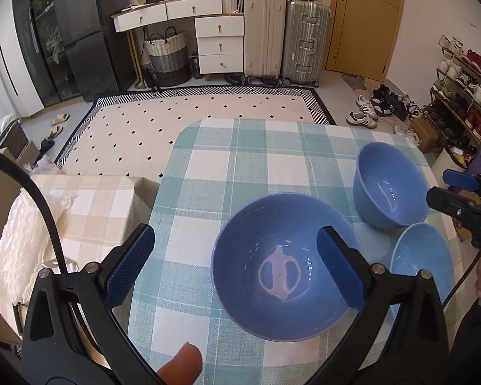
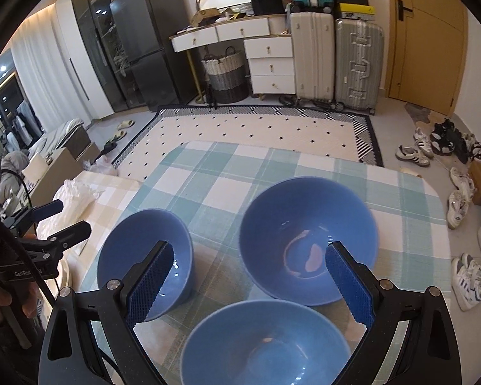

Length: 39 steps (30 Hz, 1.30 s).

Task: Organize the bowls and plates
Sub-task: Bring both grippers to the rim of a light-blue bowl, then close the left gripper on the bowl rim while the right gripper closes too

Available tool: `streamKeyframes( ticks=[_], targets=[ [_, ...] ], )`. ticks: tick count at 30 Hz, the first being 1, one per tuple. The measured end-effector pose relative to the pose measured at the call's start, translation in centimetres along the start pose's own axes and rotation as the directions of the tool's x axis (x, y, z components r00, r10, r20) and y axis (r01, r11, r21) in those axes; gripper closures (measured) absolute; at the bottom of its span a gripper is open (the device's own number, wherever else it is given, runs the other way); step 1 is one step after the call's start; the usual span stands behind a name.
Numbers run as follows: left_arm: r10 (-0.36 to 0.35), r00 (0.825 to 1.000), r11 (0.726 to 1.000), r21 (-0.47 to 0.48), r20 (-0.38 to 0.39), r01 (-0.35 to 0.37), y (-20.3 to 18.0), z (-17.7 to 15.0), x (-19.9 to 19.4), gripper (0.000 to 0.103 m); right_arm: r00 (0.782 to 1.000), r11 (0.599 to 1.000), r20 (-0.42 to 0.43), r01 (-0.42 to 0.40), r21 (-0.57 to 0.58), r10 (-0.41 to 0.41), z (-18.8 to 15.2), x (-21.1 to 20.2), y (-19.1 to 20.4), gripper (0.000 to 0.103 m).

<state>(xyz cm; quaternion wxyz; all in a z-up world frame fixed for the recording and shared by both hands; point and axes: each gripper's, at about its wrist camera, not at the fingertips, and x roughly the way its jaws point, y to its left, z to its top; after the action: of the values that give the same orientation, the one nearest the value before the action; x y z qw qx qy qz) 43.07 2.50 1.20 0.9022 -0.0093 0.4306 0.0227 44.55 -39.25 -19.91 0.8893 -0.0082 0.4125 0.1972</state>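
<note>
Three blue bowls stand upright on the checked table (image 1: 208, 166). Closest to me in the left wrist view is the dark blue bowl (image 1: 285, 266) (image 2: 144, 256). My left gripper (image 1: 235, 268) (image 2: 62, 219) is open: one finger overlaps this bowl's inside, the other is out over the cloth to its left. A second dark blue bowl (image 1: 389, 186) (image 2: 308, 240) sits farther back. The lighter blue bowl (image 1: 423, 263) (image 2: 266, 343) lies just below my right gripper (image 2: 250, 284) (image 1: 452, 189), which is open and holds nothing.
A lower surface in beige checked cloth (image 1: 89, 205) with a white plastic bag (image 1: 25, 240) adjoins the table's left side. A patterned rug (image 1: 182, 112) lies beyond the far edge. Shoes (image 2: 461, 205) litter the floor to the right.
</note>
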Motion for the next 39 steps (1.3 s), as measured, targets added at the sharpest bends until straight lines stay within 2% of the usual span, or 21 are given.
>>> streamKeyframes(
  ticks=[10, 17, 22, 27, 31, 36, 39],
  targets=[
    [0.000, 0.998, 1.000, -0.024, -0.056, -0.001, 1.2, -1.2, 3.9, 0.003, 0.992, 0.992, -0.079, -0.100, -0.071, 0.095, 0.1, 4.4, 3.2, 0.006],
    [-0.013, 0.995, 1.000, -0.027, -0.094, 0.011, 1.5, -2.4, 5.9, 0.003, 0.986, 0.984, -0.125, -0.128, -0.121, 0.113, -0.4, 6.7, 5.1, 0.006],
    [-0.019, 0.993, 1.000, -0.020, -0.115, 0.017, 1.7, -3.1, 6.8, 0.003, 0.976, 0.976, -0.170, -0.163, -0.142, 0.138, -1.0, 8.0, 6.0, 0.015],
    [-0.025, 0.991, 0.999, -0.023, -0.131, 0.022, 2.0, -3.8, 7.4, 0.003, 0.970, 0.971, -0.202, -0.170, -0.168, 0.135, -1.7, 9.0, 7.0, 0.016],
    [-0.027, 0.989, 1.000, -0.012, -0.146, 0.026, 2.0, -4.2, 7.9, 0.005, 0.968, 0.972, -0.216, -0.163, -0.171, 0.125, -2.0, 9.8, 7.1, 0.023],
    [-0.036, 0.986, 0.999, -0.013, -0.163, 0.035, 2.0, -4.7, 8.6, 0.012, 0.963, 0.969, -0.242, -0.168, -0.183, 0.121, -2.4, 10.5, 7.3, 0.024],
    [-0.043, 0.984, 0.999, -0.013, -0.176, 0.041, 1.9, -5.0, 9.1, 0.022, 0.957, 0.970, -0.266, -0.164, -0.182, 0.112, -2.6, 11.3, 7.4, 0.028]
  ],
)
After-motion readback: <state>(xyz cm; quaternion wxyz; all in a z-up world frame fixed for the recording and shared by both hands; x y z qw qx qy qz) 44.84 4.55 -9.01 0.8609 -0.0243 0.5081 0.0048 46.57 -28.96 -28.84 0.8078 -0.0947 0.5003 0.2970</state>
